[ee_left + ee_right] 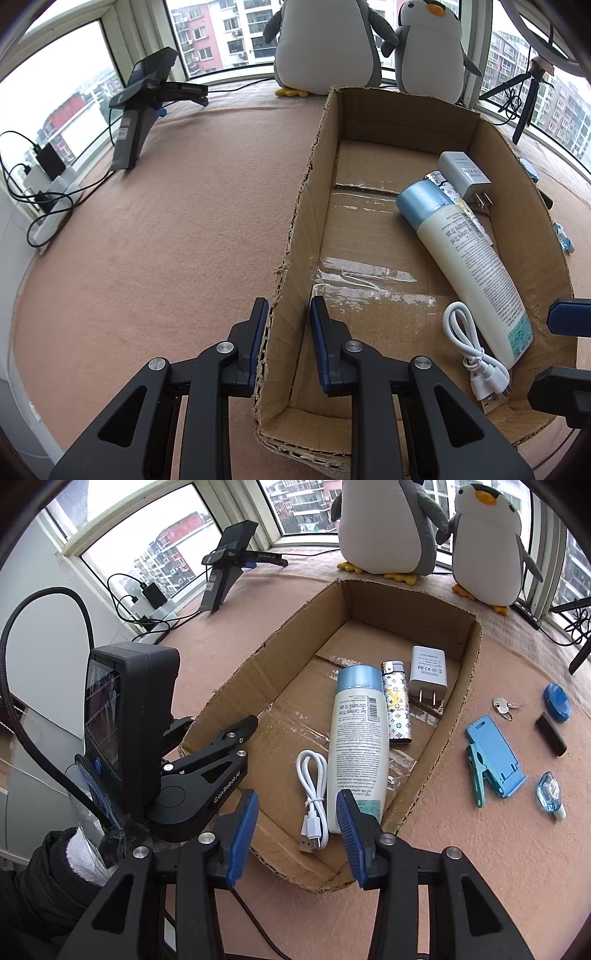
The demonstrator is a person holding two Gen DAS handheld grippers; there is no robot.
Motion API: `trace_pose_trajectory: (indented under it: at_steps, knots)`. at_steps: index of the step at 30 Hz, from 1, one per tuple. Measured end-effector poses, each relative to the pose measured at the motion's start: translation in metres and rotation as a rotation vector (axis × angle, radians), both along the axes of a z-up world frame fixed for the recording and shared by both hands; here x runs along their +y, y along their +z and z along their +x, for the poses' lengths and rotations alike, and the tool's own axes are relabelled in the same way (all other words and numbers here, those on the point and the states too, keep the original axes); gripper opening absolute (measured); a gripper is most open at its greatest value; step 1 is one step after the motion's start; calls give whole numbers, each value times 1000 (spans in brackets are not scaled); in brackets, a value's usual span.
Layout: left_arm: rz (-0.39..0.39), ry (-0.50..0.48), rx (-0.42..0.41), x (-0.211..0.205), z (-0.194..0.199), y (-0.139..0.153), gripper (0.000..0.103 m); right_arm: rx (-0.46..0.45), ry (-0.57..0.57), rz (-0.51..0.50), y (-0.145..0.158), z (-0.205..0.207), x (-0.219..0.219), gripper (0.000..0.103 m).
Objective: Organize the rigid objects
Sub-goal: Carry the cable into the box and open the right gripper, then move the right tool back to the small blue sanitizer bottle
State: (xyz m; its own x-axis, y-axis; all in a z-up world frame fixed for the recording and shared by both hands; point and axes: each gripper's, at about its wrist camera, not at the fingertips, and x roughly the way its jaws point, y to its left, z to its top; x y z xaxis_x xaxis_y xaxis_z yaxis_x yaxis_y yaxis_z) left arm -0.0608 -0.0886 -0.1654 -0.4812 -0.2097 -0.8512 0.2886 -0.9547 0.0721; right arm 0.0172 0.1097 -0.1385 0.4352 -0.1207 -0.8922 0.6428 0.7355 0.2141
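Observation:
A cardboard box (295, 236) lies on the pink felt. My left gripper (289, 321) is shut on its near left wall, one pad on each side; the right wrist view shows this gripper (218, 725) at the box's left wall. Inside the box lie a white bottle with a blue cap (360, 746), a patterned lighter (397, 705), a white adapter (428, 672) and a coiled white USB cable (314, 794). My right gripper (295, 812) hangs open over the cable, its pads apart from it. One of its blue fingertips (567, 319) shows at the box's right wall.
On the felt right of the box lie a blue phone stand (495, 760), a teal clip (478, 779), a key (502, 705), a blue round lid (557, 698), a black block (550, 734) and a correction tape (550, 790). Two plush penguins (384, 524) stand behind. A spare gripper (147, 96) rests back left.

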Motion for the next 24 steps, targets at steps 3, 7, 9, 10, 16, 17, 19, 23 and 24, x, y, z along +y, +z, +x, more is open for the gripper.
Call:
trace_pose_trajectory:
  at_steps: [3, 7, 9, 10, 16, 17, 19, 23, 24]
  knots:
    - [-6, 0, -1, 0, 0, 0, 20, -14, -11, -5, 4, -6, -2, 40]
    - [-10, 1, -1, 1, 0, 0, 20, -29, -42, -24, 11, -19, -8, 41]
    - [-10, 1, -1, 1, 0, 0, 20, -36, -62, -34, 15, -29, -13, 41]
    - [-11, 1, -1, 1, 0, 0, 20, -37, -76, -40, 16, -35, -16, 42]
    - [-20, 2, -2, 2, 0, 0, 20, -22, -173, -78, 22, -74, -42, 43]
    - [-21, 2, -2, 2, 0, 0, 20, -13, -189, -87, 23, -81, -48, 43]
    - [-22, 2, -2, 2, 0, 0, 20, 12, -215, -109, 22, -93, -57, 43]
    - [-27, 2, -3, 2, 0, 0, 20, 72, -246, -145, 17, -115, -78, 43]
    - [-28, 2, -3, 2, 0, 0, 20, 88, -252, -147, 15, -121, -83, 43]
